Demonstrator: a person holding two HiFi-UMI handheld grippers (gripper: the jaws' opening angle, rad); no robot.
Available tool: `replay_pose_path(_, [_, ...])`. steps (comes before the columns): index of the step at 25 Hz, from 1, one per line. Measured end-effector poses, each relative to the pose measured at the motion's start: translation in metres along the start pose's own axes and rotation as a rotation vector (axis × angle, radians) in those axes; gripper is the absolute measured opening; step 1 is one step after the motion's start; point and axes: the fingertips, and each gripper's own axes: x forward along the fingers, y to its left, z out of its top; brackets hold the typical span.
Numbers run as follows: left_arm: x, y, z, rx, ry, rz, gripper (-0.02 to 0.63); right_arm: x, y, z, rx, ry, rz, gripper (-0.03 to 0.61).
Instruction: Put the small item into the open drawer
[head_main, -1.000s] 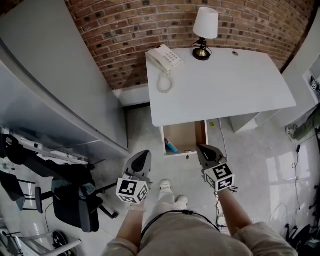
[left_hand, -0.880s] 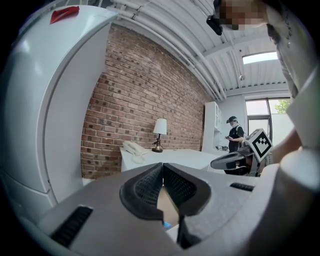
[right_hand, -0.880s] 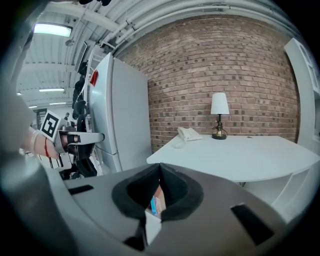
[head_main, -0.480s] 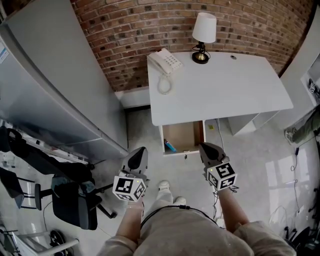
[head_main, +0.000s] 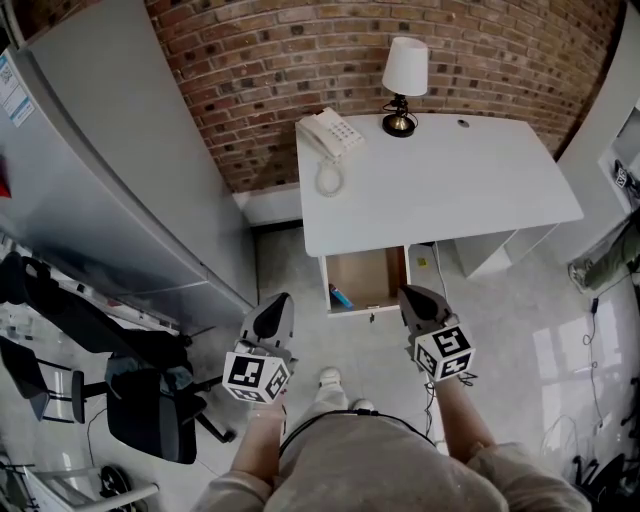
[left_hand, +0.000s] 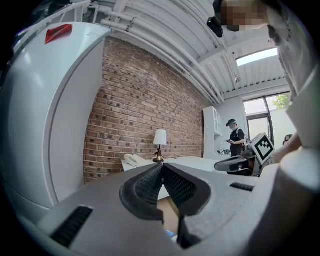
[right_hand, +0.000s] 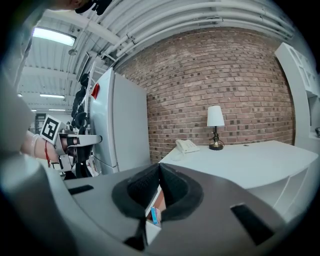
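Both tools are empty and closed: the left gripper (head_main: 279, 302) has its ribbed pads pressed tip to tip with nothing between them, and the right gripper (head_main: 411, 294) is the same, seen in its own view; each is held out in front of the person, either side of the open drawer (head_main: 372, 272) under the near edge of the white desk (head_main: 450, 190).

The small blue item (head_main: 341, 296) already lies inside the drawer, in its near left corner, so the placing looks done; what may be left is only to draw back or push the drawer in.

In the head view the item sits at about 3 o'clock from the left gripper and 9 o'clock from the right, between the two and slightly nearer the left; its long axis seems to run from 10 to 4 o'clock, though it is too small to be sure.

Nothing stands between either tool and the drawer front; the telephone (head_main: 331, 132) and lamp (head_main: 403, 78) stand well apart at 12 o'clock on the desk's far side; the grey cabinet (head_main: 120, 180) flanks at 10 o'clock, and an office chair (head_main: 145, 405) waits at 8 o'clock.
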Motion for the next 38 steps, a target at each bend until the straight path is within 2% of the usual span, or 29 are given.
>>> replay_pose_path(38, [-0.013, 0.001, -0.008, 0.007, 0.021, 0.011, 0.006, -0.012, 0.003, 0.000, 0.019, -0.030, -0.013, 0.005])
